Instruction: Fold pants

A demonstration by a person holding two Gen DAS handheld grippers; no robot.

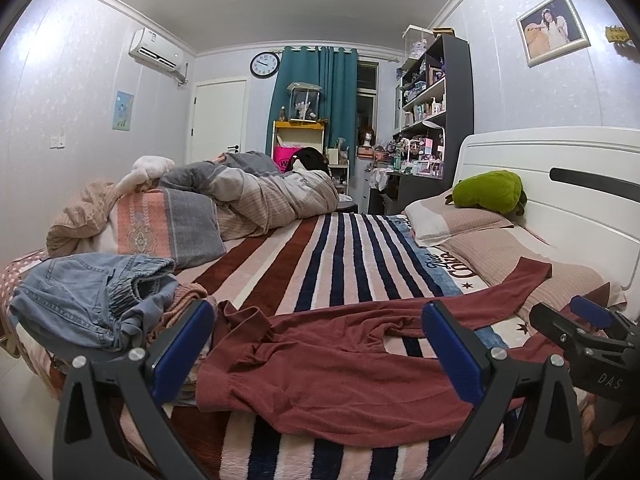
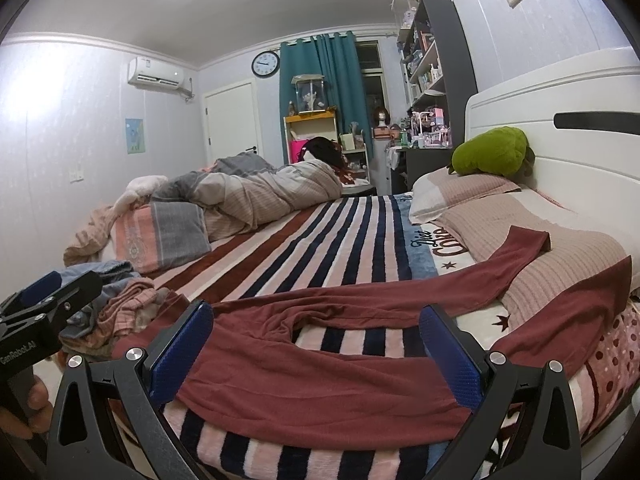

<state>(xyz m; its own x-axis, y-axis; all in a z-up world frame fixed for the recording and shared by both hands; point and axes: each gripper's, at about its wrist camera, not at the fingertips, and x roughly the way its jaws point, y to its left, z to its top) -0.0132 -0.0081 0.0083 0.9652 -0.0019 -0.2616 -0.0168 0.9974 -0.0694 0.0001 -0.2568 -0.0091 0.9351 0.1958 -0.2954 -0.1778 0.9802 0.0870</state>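
Dark red pants (image 1: pixel 340 376) lie spread on the striped bed, waistband to the left, legs stretching right onto a pillow; they also show in the right wrist view (image 2: pixel 320 376). My left gripper (image 1: pixel 320 344) is open over the waist end, holding nothing. My right gripper (image 2: pixel 316 340) is open over the near leg, holding nothing. The right gripper also shows at the right edge of the left wrist view (image 1: pixel 580 328). The left gripper shows at the left edge of the right wrist view (image 2: pixel 44 300).
A pile with light blue jeans (image 1: pixel 92 296) and pink clothes (image 2: pixel 124 312) lies left of the pants. A rolled duvet (image 1: pixel 256 192) and cushion (image 1: pixel 168 224) sit at the back left. Pillows (image 2: pixel 532 236), a green plush (image 2: pixel 492 152) and the white headboard (image 1: pixel 560 184) are at right.
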